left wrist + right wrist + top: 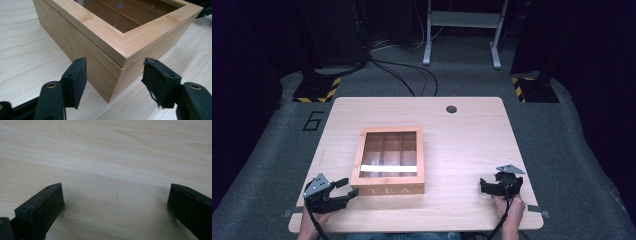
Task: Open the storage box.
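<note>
- High view: the wooden tea box (389,161), with a glass lid and "TEA" on its front wall, is seen left of the middle of the tabletop (472,145), its front close to the near edge. The left gripper (346,189) is placed at the box's near left corner, jaws apart. The right gripper (484,186) is held near the tabletop's near right corner, well apart from the box.
- Left gripper view: the box's corner (117,72) is framed between the two jaws, which are partly open; no pad can be seen pressing on the wood, so nothing is gripped. The lid seam is seen just above jaw height.
- Risk judged from this view: if the jaws were closed across the corner, the slanted faces could let the pads slip off, and the box could be pushed or twisted across the tabletop instead of being held. A grip landing on the lid alone could lift it open unintentionally.
- Right gripper view: the jaws are wide open over bare tabletop (107,170); nothing is held or touched.
- Risk judged here: with this gripper so far off, the box is left unsteadied.
</note>
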Demonstrator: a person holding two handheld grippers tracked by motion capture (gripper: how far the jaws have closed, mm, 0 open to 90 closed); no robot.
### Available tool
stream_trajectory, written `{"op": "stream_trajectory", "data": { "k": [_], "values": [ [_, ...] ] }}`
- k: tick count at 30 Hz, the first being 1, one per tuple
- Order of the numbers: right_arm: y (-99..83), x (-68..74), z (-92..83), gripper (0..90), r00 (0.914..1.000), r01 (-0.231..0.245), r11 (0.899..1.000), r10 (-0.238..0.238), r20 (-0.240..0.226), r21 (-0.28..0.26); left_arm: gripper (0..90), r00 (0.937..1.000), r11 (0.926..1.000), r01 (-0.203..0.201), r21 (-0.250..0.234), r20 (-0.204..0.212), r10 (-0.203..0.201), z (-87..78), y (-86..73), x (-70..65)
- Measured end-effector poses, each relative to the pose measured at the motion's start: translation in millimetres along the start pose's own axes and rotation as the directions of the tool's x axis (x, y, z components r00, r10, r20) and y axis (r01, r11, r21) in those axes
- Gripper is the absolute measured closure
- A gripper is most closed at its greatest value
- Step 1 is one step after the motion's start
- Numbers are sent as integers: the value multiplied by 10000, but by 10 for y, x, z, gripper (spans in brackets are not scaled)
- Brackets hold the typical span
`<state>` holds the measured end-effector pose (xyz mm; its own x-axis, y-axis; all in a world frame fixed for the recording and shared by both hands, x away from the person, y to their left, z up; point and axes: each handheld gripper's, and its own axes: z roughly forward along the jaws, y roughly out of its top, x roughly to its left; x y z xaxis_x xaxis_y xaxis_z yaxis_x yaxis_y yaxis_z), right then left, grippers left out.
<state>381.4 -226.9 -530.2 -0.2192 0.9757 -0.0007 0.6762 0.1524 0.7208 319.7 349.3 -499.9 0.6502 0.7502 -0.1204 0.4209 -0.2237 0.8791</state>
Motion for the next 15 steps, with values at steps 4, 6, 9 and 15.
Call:
{"op": "stream_trajectory", "data": {
  "k": [4,6,9,15],
  "values": [
    [0,0,0,2,10000,0,10000,0,-1,0,388,10000,10000,-46,-43,-4,46,23,0,-13],
    [0,0,0,1,10000,6,10000,-6,1,-1,400,9999,10000,-61,-30,133,61,30,7,-17],
    [0,0,0,2,10000,2,10000,-2,-1,-2,408,9997,9999,-122,11,190,122,41,30,-22],
    [0,0,0,2,10000,1,10000,-1,-1,-2,406,9998,9999,-91,-147,151,93,79,-5,-38]
  ]
}}
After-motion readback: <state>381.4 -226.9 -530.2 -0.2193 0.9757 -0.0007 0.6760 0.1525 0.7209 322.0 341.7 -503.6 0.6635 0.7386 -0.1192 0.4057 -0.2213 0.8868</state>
